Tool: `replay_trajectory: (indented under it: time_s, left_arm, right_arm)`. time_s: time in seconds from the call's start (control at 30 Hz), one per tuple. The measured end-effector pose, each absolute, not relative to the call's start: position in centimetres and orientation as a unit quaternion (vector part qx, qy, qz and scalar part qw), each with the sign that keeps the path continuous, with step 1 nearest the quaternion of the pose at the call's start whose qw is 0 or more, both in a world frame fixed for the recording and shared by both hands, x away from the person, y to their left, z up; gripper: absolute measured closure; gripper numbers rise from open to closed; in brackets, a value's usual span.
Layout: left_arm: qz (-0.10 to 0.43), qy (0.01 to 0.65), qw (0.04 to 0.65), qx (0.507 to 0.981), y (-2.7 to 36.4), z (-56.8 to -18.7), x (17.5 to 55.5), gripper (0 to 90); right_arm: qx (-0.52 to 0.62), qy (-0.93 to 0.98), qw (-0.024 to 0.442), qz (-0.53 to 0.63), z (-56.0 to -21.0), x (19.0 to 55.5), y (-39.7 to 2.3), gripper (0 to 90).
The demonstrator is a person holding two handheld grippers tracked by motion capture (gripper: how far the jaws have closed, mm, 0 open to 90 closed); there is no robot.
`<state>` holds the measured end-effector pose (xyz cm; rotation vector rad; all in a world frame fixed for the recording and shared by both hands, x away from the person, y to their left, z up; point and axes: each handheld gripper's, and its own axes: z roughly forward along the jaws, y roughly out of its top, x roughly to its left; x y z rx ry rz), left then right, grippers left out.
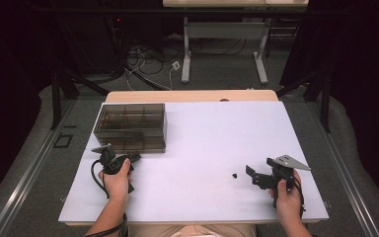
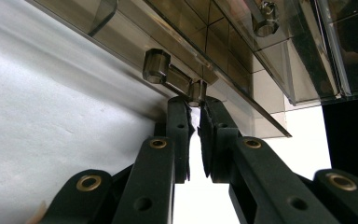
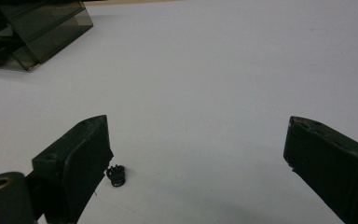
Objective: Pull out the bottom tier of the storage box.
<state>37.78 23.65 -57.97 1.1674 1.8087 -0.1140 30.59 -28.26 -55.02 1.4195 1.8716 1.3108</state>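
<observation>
I can't read any words, numbers, labels or signs in these pictures. The smoky clear box (image 1: 131, 127) near the far left corner of the white table (image 1: 202, 148) has no writing that I can make out. The black parts of the gripper arms have only small brass rings, no letters. The little black piece (image 3: 116, 175) on the table is too small for me to see any mark on it.
</observation>
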Motion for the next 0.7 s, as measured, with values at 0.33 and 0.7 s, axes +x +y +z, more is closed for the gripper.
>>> replay_trajectory:
  time_s: [0.33,0.7]
  left_arm:
    - [-0.052,0.738,0.475,0.476,23.71,-57.92,37.67,80.1]
    - [-0.059,0.734,0.481,0.475,23.55,-57.77,37.47,75.7]
  right_arm:
    - [0.516,0.672,0.222,0.483,-55.04,30.57,-28.19,6.9]
    - [0.516,0.671,0.225,0.482,-55.09,30.61,-28.18,6.9]
